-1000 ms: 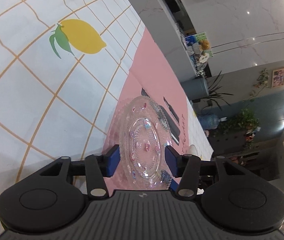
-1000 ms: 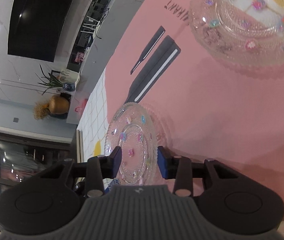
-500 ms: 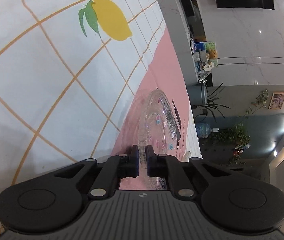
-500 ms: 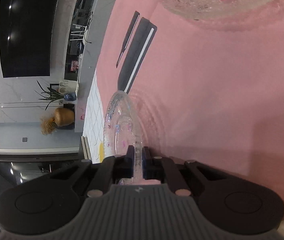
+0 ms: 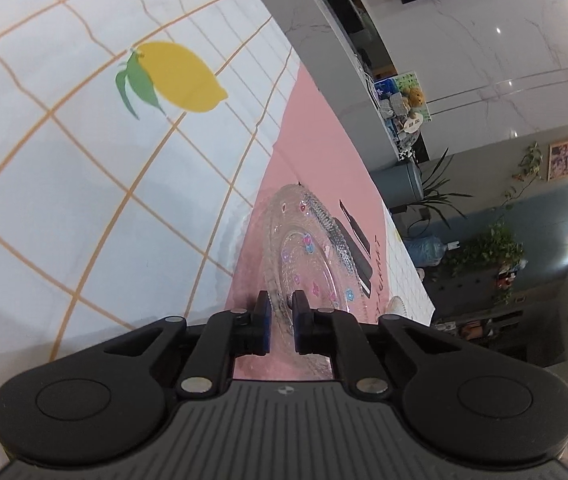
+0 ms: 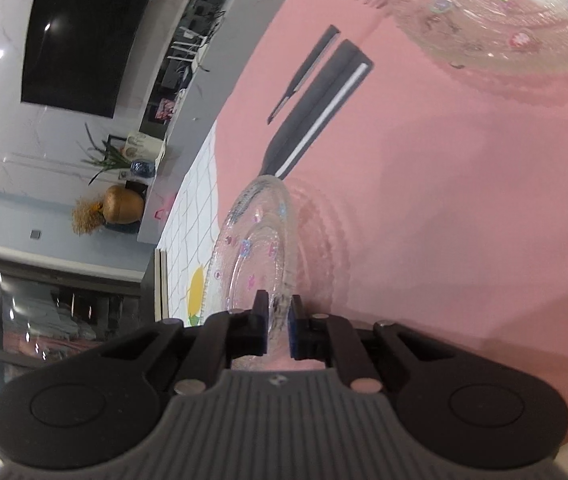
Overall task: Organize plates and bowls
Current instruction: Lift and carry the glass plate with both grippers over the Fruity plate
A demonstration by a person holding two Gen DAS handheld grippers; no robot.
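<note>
A clear glass plate (image 5: 308,252) with small coloured flowers is pinched at its near rim by my left gripper (image 5: 280,316), which is shut on it, over the pink mat. In the right wrist view my right gripper (image 6: 277,322) is shut on the near rim of a smaller clear glass dish (image 6: 257,248) with flower marks, held tilted above the pink mat. A larger clear glass plate (image 6: 496,12) lies on the mat at the top right of that view.
The table has a white cloth with an orange grid and a printed lemon (image 5: 179,76), beside a pink mat (image 6: 464,200) printed with dark knife shapes (image 6: 316,108). The table's far edge runs behind, with room furniture and plants beyond.
Both grippers closed from open onto the plate rims one second ago. Since half a second ago both plates have tilted to show more of their faces.
</note>
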